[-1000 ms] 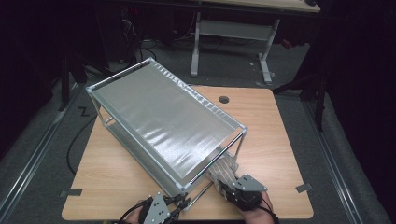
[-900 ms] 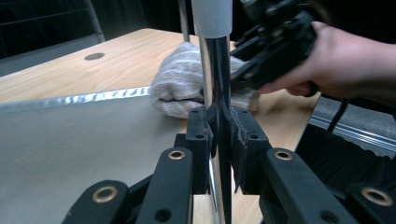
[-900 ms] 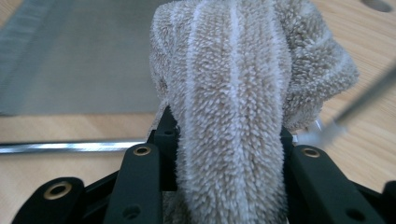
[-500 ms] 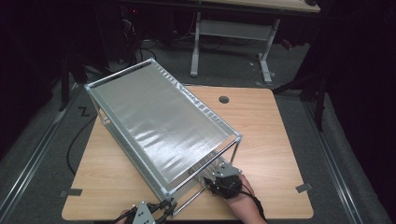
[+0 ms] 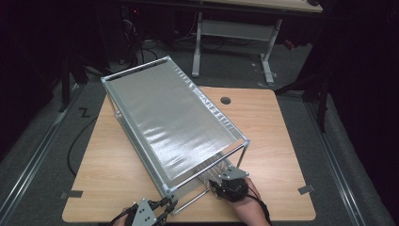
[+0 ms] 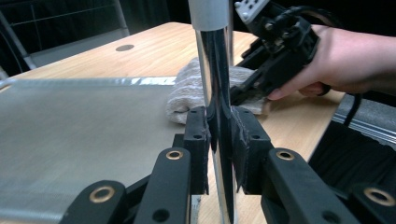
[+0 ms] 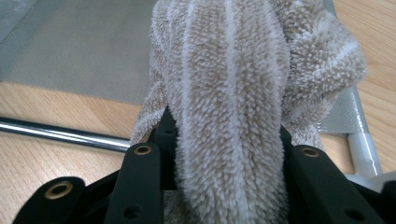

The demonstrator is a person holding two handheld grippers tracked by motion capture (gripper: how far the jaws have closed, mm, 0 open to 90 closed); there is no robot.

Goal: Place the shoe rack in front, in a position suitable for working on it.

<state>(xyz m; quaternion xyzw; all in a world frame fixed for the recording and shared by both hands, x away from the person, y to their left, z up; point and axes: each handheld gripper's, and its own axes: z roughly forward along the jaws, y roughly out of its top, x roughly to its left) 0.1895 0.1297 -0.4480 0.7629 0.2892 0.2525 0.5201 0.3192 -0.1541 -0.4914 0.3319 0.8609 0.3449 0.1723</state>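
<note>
Wiping well means keeping the left gripper (image 6: 219,149) pinching the rack post (image 6: 215,70) at 6 o'clock on the desk (image 5: 277,127) while the right gripper (image 7: 224,154), clamped on the towel (image 7: 233,93), rubs the lower mesh shelf (image 7: 84,51).

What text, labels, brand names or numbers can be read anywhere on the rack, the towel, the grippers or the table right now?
None: no readable text.
Silver metal mesh rack: bare mesh and tubes, no label.
Beige terry towel: plain pile, no tag in sight.
Left gripper, shut on the rack's chrome post: no markings.
Right gripper, shut on the towel: no markings.
Light wooden table: no sticker or print.
</note>
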